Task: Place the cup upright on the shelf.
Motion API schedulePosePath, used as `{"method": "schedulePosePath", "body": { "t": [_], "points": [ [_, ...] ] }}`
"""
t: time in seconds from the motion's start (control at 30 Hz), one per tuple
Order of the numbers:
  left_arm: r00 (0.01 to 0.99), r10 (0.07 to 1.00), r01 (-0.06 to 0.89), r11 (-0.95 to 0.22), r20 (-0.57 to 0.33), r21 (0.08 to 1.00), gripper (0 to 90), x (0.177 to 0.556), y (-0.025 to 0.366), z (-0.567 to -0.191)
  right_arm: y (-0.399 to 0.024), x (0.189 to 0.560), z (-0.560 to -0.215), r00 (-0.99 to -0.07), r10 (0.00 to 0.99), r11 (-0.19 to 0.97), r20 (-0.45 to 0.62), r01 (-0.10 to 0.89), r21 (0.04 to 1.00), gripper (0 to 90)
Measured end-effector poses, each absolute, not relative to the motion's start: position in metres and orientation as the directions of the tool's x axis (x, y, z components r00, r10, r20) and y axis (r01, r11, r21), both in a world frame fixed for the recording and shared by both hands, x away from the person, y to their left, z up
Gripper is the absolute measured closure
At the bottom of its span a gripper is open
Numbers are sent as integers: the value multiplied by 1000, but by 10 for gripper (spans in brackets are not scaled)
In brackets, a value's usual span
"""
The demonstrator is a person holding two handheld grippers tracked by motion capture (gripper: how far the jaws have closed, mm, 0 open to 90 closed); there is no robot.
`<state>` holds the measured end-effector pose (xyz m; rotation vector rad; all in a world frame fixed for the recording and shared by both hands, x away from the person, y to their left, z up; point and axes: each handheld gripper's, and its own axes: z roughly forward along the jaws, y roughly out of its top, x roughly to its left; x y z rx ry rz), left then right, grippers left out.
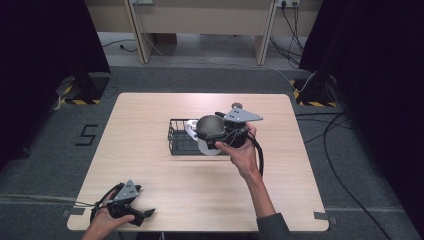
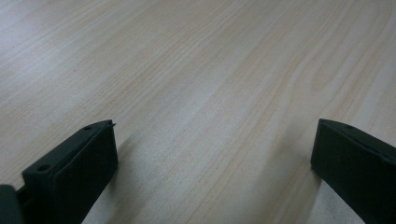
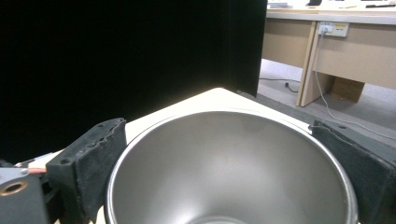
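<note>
R gripper (image 1: 220, 134) held above the table (image 1: 150, 150), over the right end of the black wire basket (image 1: 176, 137), w/ a metal bowl (image 1: 210, 126) in its grip. In the right gripper view the bowl (image 3: 233, 172) sits between the two black jaws, one pad against each side of the rim, jaws spread wide to bowl width and clamped on it. Bowl is tipped, opening twd the gripper cam, grey inside, no contents seen. Bowl is lifted, just above basket and a white plate (image 1: 209, 149) that leans at the basket's right end; can't tell if bowl touches plate.

L gripper (image 1: 145, 214) rests low at near-left corner of table, well apart from basket. In left gripper view jaws stand wide apart, nothing between them, bare wood (image 2: 210, 93) under them.
</note>
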<state>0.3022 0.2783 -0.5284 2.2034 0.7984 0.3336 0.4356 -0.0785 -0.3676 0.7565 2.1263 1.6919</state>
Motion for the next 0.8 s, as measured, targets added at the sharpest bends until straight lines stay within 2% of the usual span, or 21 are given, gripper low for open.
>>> {"method": "schedulePosePath", "body": {
  "t": [0.8],
  "points": [
    [773,634,439,-522,-12,732,0,302,278,-528,-69,489,-365,-783,619,178,59,214,960,62]
  ]
}}
